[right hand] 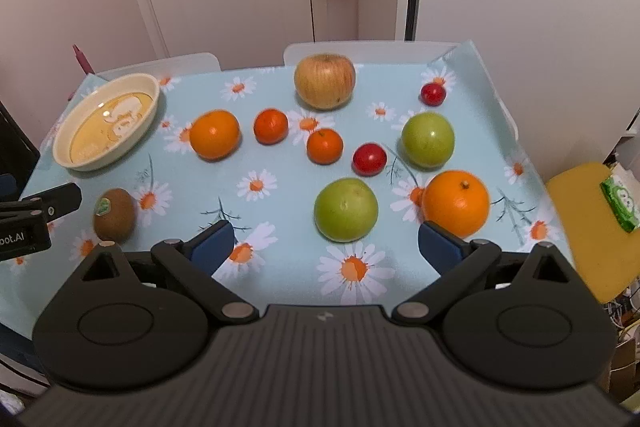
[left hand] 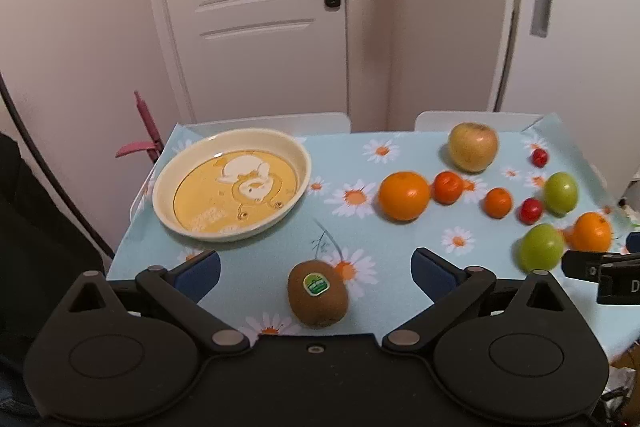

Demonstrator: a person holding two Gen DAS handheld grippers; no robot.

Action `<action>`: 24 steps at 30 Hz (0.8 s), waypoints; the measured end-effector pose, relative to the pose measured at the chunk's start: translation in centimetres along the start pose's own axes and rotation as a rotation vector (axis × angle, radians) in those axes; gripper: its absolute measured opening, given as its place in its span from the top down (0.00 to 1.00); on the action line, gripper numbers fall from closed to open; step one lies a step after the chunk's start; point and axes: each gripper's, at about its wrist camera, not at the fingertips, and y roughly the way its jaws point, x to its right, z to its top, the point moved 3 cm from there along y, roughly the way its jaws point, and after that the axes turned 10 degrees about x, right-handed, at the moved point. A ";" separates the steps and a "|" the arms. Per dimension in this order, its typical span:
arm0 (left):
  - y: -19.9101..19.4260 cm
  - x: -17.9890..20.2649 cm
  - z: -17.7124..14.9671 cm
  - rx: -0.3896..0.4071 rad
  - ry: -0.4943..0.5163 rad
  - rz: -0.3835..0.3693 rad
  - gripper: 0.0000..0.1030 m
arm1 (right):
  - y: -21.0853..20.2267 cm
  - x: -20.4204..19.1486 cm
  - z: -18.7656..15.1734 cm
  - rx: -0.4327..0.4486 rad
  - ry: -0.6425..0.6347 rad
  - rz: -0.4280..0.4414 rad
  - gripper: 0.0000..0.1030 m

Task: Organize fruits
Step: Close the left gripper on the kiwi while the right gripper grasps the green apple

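Note:
A cream plate (left hand: 168, 211) with a yellow cartoon print stands empty at the table's far left, also in the right wrist view (right hand: 150, 99). A brown kiwi (left hand: 318, 293) with a green sticker lies between my left gripper's (left hand: 316, 271) open fingers, also at the left in the right wrist view (right hand: 114, 215). My right gripper (right hand: 326, 243) is open and empty, just short of a green apple (right hand: 346, 209). Around it lie a large orange (right hand: 456, 203), another green apple (right hand: 428, 139), small red fruits (right hand: 369, 159), tangerines (right hand: 325, 145), an orange (right hand: 215, 134) and a yellow apple (right hand: 325, 80).
The table carries a light blue daisy cloth (right hand: 280, 187). White chair backs (right hand: 360, 49) stand at its far edge, before a white door (left hand: 256, 7). A yellow stool (right hand: 584, 227) with a green packet (right hand: 620, 203) stands to the right.

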 end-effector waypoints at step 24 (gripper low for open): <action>7.9 1.7 -5.8 -0.031 -0.065 0.192 0.31 | 7.9 1.8 -3.7 0.039 -0.021 0.072 0.06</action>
